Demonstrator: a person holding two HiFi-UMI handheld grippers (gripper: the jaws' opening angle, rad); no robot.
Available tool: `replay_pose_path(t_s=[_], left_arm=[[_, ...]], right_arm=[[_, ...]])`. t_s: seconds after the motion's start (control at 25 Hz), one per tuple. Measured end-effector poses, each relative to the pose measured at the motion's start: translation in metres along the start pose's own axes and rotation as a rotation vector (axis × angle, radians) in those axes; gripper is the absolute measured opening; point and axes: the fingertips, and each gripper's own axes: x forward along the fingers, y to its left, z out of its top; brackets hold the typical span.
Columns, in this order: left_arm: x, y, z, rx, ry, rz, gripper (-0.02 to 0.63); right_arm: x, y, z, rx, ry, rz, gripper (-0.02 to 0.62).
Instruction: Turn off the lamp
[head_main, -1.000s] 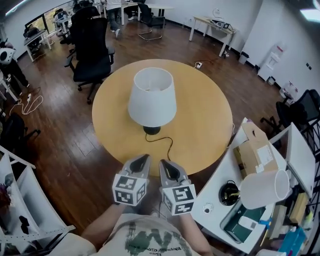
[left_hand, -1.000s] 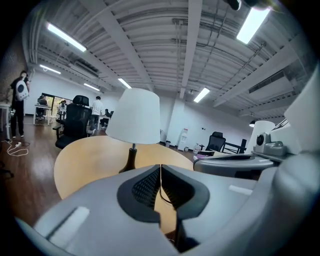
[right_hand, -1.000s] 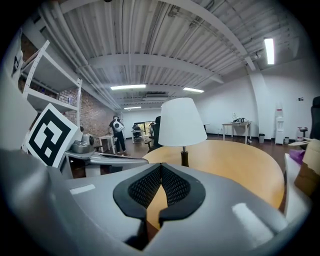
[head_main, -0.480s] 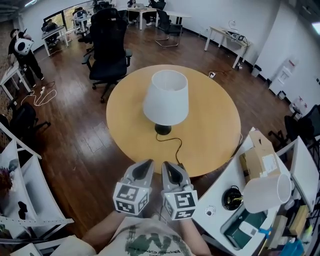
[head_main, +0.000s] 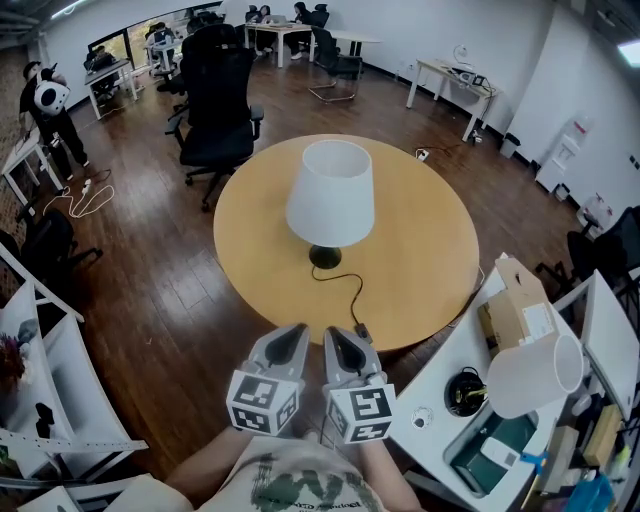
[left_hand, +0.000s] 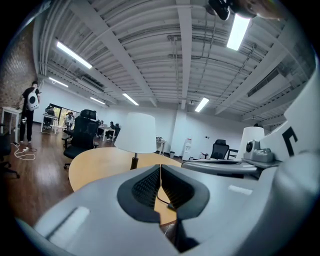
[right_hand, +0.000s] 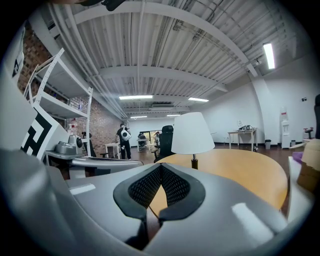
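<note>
one lamp (head_main: 330, 200), stem hidden from above, cord switch (head_main: 362, 329) indistinct

One round table (head_main: 420, 260). One lamp (head_main: 331, 205) on it, with one cord (head_main: 345, 290) and one small switch (head_main: 361, 330) on the cord. Two grippers: one left gripper (head_main: 296, 329), one right gripper (head_main: 331, 332). One more white shade (head_main: 535, 375), off at the right. One brown box (head_main: 515, 305) near it. One big black chair (head_main: 215, 110) near the table; more chairs far back, too small to count. One person (head_main: 45, 100) standing at the far left. One white shelf (head_main: 40, 330) at the near left.
</note>
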Motion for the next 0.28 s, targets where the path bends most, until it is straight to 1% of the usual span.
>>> replay_pose_path(t_s=[0.28], left_arm=[[-0.0025, -0.0055, -0.0047, 0.001, 0.004, -0.003, 0.005]], right_arm=[[-0.0070, -0.0003, -0.0048, 0.002, 0.004, 0.000, 0.000]])
